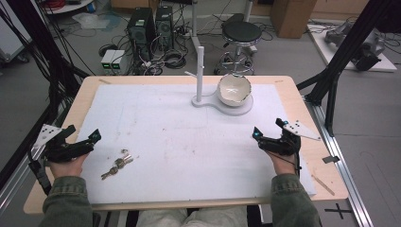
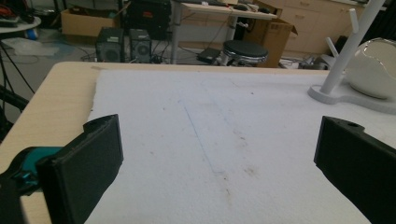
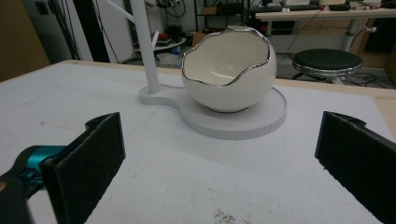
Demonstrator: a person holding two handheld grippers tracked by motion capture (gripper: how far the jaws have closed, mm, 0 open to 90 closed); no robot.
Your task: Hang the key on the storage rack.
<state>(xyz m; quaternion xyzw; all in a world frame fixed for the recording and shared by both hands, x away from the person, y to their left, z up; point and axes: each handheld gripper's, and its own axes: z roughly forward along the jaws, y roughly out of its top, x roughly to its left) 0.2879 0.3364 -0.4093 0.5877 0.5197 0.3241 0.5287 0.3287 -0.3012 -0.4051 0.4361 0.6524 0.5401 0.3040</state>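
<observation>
A lab floor strewn with cables, computer towers and a black stool lies behind a pale wooden worktop covered by a white foam sheet. On that sheet a bunch of keys lies near the front left, well apart from the white stand at the far middle. The high view alone gives these keys. The left gripper rests just left of the keys, its fingers released and spread wide with nothing between them; the left gripper view looks past them over bare, faintly stained foam toward the stand's post. The right gripper sits at the front right, well apart from the keys, fingers likewise released and empty. The right gripper view shows what the others leave faint: an eggshell-shaped white bowl with a jagged silver rim, sitting on the stand's round base, just beside the post. The left gripper view catches an edge of that bowl. No label or writing can be read anywhere.
</observation>
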